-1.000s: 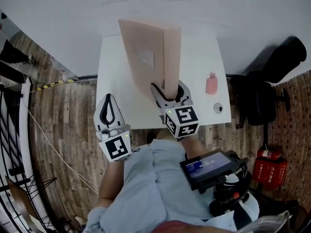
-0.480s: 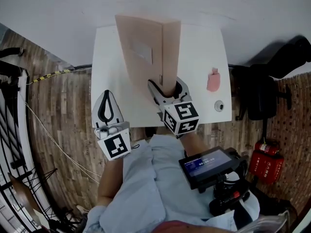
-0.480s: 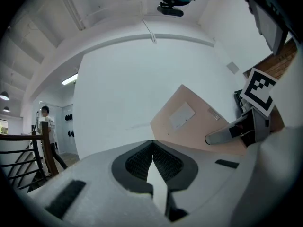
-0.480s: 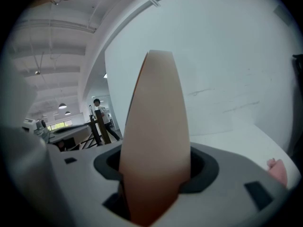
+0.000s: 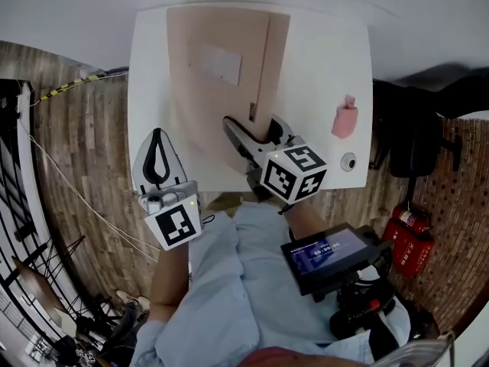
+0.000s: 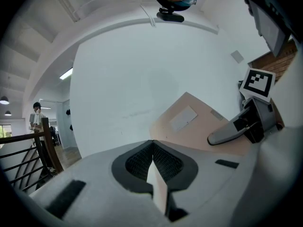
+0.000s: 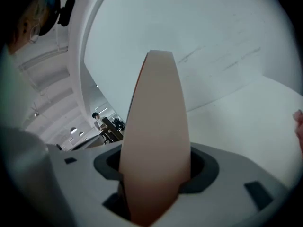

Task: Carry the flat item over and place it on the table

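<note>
The right claw (image 5: pixel 254 128) grips the near end of the flat beige box (image 5: pixel 218 67), which stretches out above the white bench (image 5: pixel 328 75) toward its far edge, while the left claw (image 5: pixel 157 145), pressed shut on nothing, hovers by the bench's near left corner.

A small pink object (image 5: pixel 344 118) and a round grey disc (image 5: pixel 349 161) lie just beside the black chair (image 5: pixel 412 136). A red fire extinguisher (image 5: pixel 410 239) stands near that chair
</note>
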A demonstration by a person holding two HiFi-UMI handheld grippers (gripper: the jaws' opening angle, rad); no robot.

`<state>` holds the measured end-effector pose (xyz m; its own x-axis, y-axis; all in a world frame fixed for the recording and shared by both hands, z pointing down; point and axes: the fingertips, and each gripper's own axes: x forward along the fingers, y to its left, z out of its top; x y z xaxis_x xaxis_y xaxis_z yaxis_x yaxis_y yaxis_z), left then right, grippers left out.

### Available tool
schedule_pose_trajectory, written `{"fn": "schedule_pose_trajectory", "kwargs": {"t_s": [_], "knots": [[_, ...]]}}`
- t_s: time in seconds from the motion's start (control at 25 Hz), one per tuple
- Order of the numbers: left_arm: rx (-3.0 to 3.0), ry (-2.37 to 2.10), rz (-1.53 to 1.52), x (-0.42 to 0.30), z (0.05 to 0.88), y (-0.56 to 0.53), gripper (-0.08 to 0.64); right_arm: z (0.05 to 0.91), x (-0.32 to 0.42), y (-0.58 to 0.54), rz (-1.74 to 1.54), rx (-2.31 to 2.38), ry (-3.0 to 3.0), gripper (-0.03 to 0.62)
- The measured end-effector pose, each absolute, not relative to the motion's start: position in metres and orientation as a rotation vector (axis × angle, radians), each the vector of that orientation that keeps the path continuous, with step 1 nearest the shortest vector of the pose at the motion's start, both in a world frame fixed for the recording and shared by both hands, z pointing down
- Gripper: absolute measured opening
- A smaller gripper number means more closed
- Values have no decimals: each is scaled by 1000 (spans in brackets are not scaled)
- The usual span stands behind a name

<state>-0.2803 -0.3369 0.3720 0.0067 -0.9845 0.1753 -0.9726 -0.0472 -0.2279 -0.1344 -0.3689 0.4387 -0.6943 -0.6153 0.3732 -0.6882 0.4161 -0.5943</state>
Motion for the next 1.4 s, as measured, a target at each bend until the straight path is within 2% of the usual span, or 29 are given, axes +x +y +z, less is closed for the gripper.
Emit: {"fn": "schedule_pose_trajectory", "kwargs": {"t_s": [0.6,1.4], "knots": [[-2250,2144,-553,-265,414,-388,9,503,-124,-411,1671,1012,-2392,297],[-2274,2164,-625,-274,448,-409,9,561,-140,-420,1885,817,-2297,337]]}}
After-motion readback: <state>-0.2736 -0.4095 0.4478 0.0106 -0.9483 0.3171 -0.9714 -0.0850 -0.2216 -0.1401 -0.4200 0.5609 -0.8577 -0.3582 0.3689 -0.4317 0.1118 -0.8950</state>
